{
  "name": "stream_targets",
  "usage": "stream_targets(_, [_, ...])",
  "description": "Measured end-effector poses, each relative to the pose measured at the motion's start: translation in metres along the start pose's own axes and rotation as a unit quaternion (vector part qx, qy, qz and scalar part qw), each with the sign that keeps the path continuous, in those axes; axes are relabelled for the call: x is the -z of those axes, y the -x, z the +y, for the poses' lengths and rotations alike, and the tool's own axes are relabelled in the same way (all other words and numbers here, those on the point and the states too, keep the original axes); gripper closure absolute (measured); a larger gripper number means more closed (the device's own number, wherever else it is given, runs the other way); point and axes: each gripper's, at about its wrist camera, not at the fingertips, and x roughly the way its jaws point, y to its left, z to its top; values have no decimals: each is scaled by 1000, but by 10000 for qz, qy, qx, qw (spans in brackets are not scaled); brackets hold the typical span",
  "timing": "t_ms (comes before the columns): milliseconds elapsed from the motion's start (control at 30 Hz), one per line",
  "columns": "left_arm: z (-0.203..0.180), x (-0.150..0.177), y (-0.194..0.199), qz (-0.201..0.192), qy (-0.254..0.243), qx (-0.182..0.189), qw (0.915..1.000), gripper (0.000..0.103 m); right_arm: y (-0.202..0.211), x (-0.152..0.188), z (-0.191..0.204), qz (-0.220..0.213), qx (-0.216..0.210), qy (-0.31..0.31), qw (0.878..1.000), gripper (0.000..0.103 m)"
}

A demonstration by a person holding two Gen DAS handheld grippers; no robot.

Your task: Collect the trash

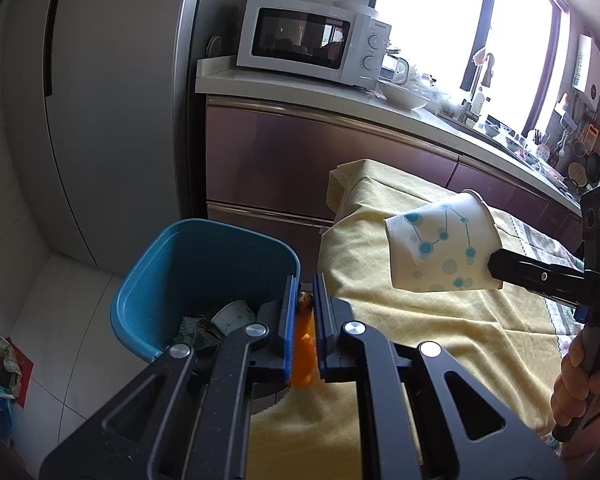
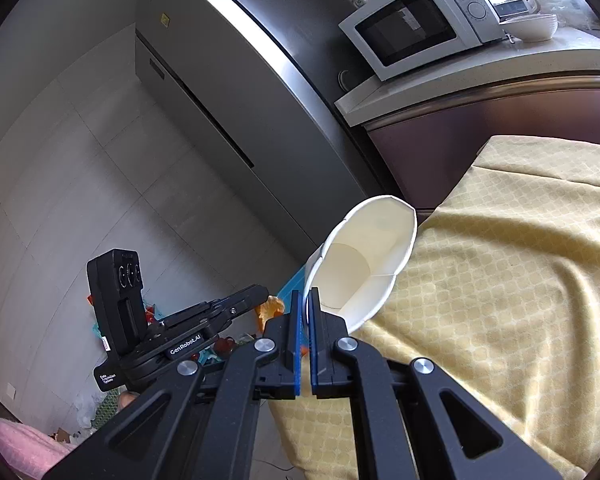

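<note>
My left gripper (image 1: 303, 292) is shut on a piece of orange peel (image 1: 302, 354), held just right of the blue bin's (image 1: 140, 280) rim. Inside the bin lie a crushed paper cup (image 1: 233, 315) and scraps. My right gripper (image 2: 305, 300) is shut on the rim of a white paper cup (image 2: 364, 256) with blue dots, tilted on its side above the yellow tablecloth (image 2: 500, 300). From the left wrist view that cup (image 1: 440, 248) hangs in the right gripper (image 1: 496, 266) over the table. The right wrist view shows the left gripper (image 2: 260, 296) with the peel (image 2: 271, 308).
A grey fridge (image 1: 100, 100) stands behind the bin. A counter with a white microwave (image 1: 308, 38), bowls and a sink runs along the window. Coloured bags (image 1: 0, 372) lie on the tiled floor at left. A hand in a pink sleeve (image 1: 580, 384) holds the right gripper.
</note>
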Motion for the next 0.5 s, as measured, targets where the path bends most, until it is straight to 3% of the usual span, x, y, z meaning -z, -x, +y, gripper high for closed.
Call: stream_targets(500, [33, -2, -6, -33, 254, -308, 9992, 96, -31, 1, 9, 368, -129, 8, 9992, 101])
